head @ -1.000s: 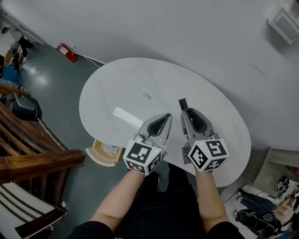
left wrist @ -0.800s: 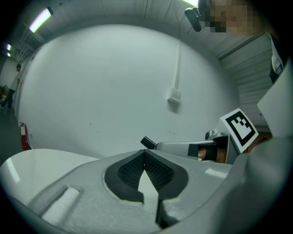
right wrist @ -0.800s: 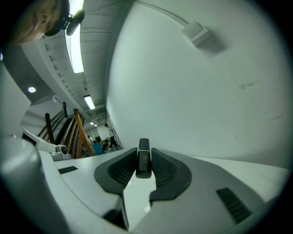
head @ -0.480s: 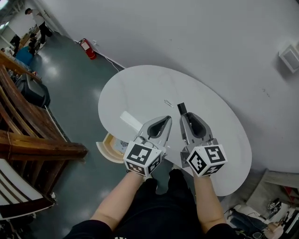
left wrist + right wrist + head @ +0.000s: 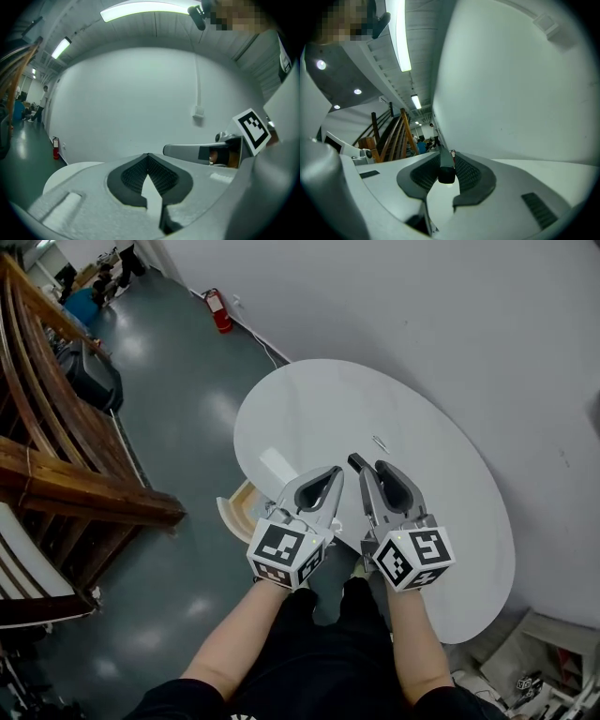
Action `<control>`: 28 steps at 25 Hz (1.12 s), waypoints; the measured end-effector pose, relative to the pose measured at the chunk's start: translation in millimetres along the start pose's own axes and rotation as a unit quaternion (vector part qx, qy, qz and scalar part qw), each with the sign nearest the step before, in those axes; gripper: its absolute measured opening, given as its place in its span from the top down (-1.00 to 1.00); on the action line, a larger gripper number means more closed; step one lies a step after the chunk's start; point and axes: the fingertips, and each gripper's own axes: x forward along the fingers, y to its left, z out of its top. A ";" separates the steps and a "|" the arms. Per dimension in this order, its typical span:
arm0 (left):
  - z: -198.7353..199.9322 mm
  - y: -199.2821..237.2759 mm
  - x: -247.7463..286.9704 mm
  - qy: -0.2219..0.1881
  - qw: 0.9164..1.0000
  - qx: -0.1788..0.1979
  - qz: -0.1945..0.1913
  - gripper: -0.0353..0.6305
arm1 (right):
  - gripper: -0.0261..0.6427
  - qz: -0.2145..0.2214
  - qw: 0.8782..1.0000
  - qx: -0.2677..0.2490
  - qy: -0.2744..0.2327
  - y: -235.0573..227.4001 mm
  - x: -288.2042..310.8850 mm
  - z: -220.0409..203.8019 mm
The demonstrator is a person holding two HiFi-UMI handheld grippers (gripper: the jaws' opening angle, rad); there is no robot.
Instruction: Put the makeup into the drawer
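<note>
The right gripper [image 5: 447, 165] is clamped on a slim dark makeup tube [image 5: 446, 171], whose end pokes out past the pads. It is held in the air to the right of the drawer [image 5: 232, 509], which stands pulled open under the near rim of the white table [image 5: 309, 399]. The left gripper [image 5: 331, 474], nearer the drawer, has its jaws together and empty. The pick-up looks done. Carrying the tube to the drawer and releasing it inside seem left.

Two hand-held grippers — left [image 5: 336, 472], right [image 5: 371, 468]; one makeup stick [image 5: 446, 169]; one table [image 5: 319, 409]; one drawer [image 5: 234, 513].
</note>
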 end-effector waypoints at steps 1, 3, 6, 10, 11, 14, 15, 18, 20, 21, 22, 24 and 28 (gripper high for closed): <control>-2.3 7.5 -4.9 0.000 1.000 -0.003 0.008 0.87 | 0.61 0.004 1.000 -0.003 0.003 5.0 5.0 -3.8; -9.7 22.9 -14.7 0.003 1.000 -0.008 0.022 0.87 | 0.61 0.008 1.000 -0.007 0.011 12.2 15.3 -13.1; -27.5 41.1 -28.9 0.010 0.999 -0.018 0.041 0.87 | 0.61 0.013 1.000 -0.005 0.023 17.9 25.7 -30.8; -44.8 58.6 -42.0 0.015 0.998 -0.032 0.059 0.87 | 0.61 0.022 0.999 -0.007 0.042 29.4 38.2 -49.6; -48.0 63.8 -44.6 0.015 0.997 -0.035 0.063 0.87 | 0.61 0.026 0.999 -0.008 0.046 33.3 42.6 -54.0; -57.7 81.0 -52.4 0.016 0.996 -0.045 0.078 0.87 | 0.61 0.038 0.997 -0.009 0.061 45.8 56.2 -69.0; -61.3 87.1 -55.9 0.017 0.995 -0.048 0.083 0.87 | 0.61 0.043 0.997 -0.009 0.066 50.4 60.5 -74.6; -71.2 107.5 -68.6 0.021 0.993 -0.056 0.102 0.87 | 0.61 0.058 0.995 -0.008 0.080 66.2 74.3 -90.1; -77.9 123.4 -77.2 0.024 0.991 -0.061 0.116 0.87 | 0.61 0.069 0.994 -0.006 0.088 76.8 85.3 -100.1; -81.8 131.5 -81.3 0.025 0.990 -0.063 0.123 0.87 | 0.61 0.074 0.993 -0.005 0.092 81.6 90.9 -105.9; -86.2 139.2 -85.4 0.026 0.989 -0.064 0.130 0.87 | 0.61 0.079 0.992 -0.003 0.096 86.3 96.1 -112.5; -96.3 153.2 -94.6 0.029 0.987 -0.068 0.143 0.87 | 0.61 0.089 0.991 0.000 0.105 95.9 104.5 -127.8; -118.3 178.0 -115.1 0.035 0.983 -0.076 0.164 0.87 | 0.61 0.106 0.987 0.006 0.124 116.6 118.5 -161.7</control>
